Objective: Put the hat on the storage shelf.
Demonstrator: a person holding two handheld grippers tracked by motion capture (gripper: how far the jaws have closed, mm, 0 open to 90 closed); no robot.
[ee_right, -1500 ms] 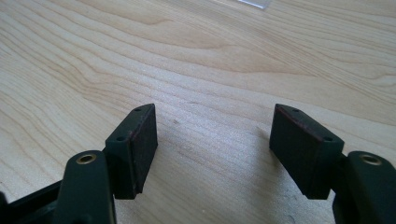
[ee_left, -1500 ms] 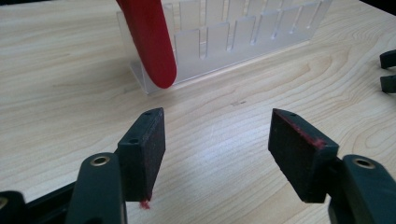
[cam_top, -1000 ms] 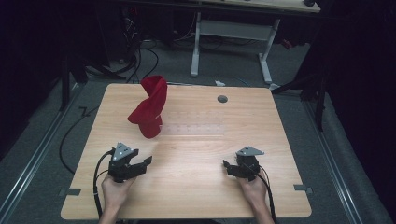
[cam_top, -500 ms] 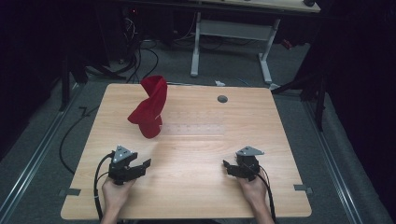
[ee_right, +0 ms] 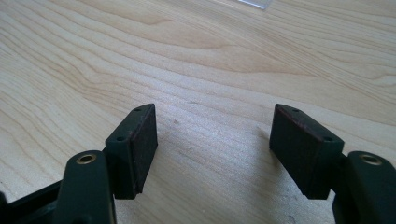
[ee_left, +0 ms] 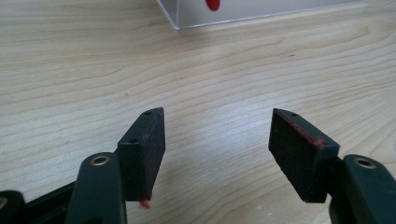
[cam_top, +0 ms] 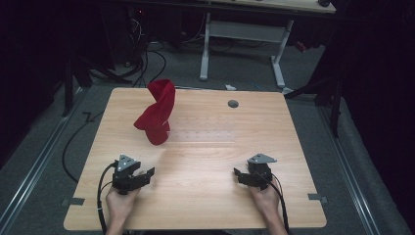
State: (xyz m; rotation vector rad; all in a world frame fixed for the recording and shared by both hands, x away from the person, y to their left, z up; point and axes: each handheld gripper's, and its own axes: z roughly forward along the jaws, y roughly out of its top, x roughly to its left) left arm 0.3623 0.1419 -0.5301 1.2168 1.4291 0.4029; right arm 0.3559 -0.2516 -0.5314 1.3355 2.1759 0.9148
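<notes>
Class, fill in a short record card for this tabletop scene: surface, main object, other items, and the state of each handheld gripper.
surface: wooden table
main object: red cloth, twisted and standing upright at the far left of the table
other items: clear plastic piece lying flat by the cloth; small grey disc near the far edge
left gripper: open, holding nothing, near edge
right gripper: open, holding nothing, near edge

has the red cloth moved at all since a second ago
No. The red cloth stands at the same spot beside the table's far left edge, level with the round grommet.
</notes>
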